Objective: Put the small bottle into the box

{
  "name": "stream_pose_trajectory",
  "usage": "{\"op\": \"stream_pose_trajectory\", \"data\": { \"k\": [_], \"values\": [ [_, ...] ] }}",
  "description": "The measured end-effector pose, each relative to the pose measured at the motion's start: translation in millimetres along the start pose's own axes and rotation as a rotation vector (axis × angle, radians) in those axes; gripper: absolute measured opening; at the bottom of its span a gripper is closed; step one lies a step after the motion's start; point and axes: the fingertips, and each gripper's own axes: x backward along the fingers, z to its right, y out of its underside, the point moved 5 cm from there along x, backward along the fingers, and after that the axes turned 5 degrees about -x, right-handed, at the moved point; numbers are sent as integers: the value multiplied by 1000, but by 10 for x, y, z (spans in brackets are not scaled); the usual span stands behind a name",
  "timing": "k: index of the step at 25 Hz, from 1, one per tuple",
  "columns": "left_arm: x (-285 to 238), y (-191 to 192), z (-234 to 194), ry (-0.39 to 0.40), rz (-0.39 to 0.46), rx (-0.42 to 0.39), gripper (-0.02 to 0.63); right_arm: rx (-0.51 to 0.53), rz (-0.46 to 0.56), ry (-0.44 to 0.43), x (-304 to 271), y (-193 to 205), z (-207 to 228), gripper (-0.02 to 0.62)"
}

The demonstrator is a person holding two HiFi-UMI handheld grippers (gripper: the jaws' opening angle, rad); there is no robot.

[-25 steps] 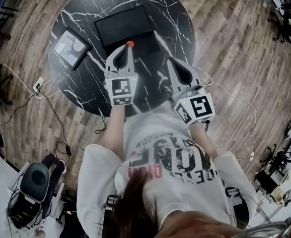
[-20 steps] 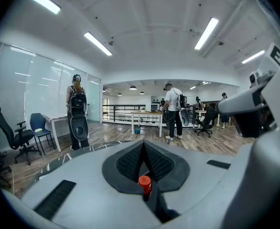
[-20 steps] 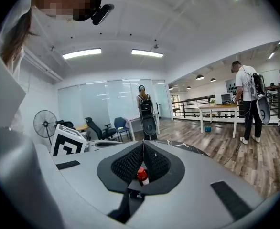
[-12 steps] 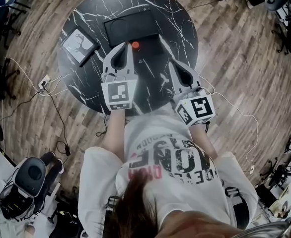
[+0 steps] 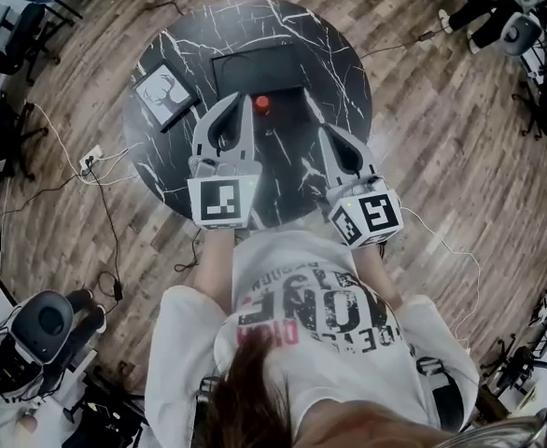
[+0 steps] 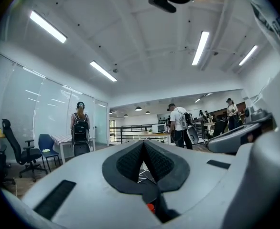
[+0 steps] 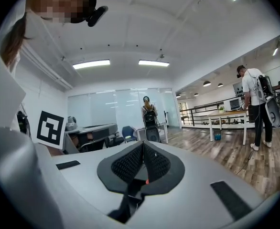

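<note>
Desk edge and clearance: we stand against the near rim of the round black marble desk (image 5: pixel 343 73), our printed shirt (image 5: pixel 311 306) directly below the camera. Both claws reach over the near half of the top.

Left claw (image 5: pixel 245 99): jaws pressed fully together, nothing between the pads. A small red speck shows low in the gap behind them; we cannot tell what it is.

Right claw (image 5: pixel 326 131): jaws likewise closed tip to tip and empty. It sits nearer to us than the left one. A bare strip of marble lies between the two claws, and the right side of the top is open out to the rim.

Small bottle (image 5: pixel 262 104): just right of the left claw's tip and apart from it, at the near edge of the box (image 5: pixel 255 68). We cannot tell whether it touches that edge. We see only its red cap, from above, so the long axis appears vertical with the cap pointing up; the body is hidden under the cap.

Box: black, open, long side running left to right, on the far half of the top and short of the far rim. A flat framed panel (image 5: pixel 166 96) lies angled near the left rim.

Counts: desk 1, box 1, bottle 1, panel 1, claws 2.

Beyond the rim: wood floor (image 5: pixel 423 157) all round, with cables (image 5: pixel 105 213) trailing at left.
</note>
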Motion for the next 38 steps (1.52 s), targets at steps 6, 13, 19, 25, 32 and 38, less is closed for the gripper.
{"op": "stream_pose_trajectory", "data": {
  "k": [6,13,19,25,32,38],
  "values": [
    [212,-197,45,-45,43,9,3,19,44,-56,-33,-210,-44,2],
    [523,-385,120,-111,105,3,3,44,70,-110,-16,-385,-46,2],
    [734,-491,244,-161,148,-17,3,70,88,-153,38,-500,-16,2],
    [904,-503,399,-184,141,-16,3,71,83,-189,204,-518,-25,2],
    [1031,-520,568,-213,179,10,3,79,68,-250,324,-547,-58,2],
    [1039,-547,673,-210,181,19,3,78,45,-286,440,-527,-57,2]
  ]
}}
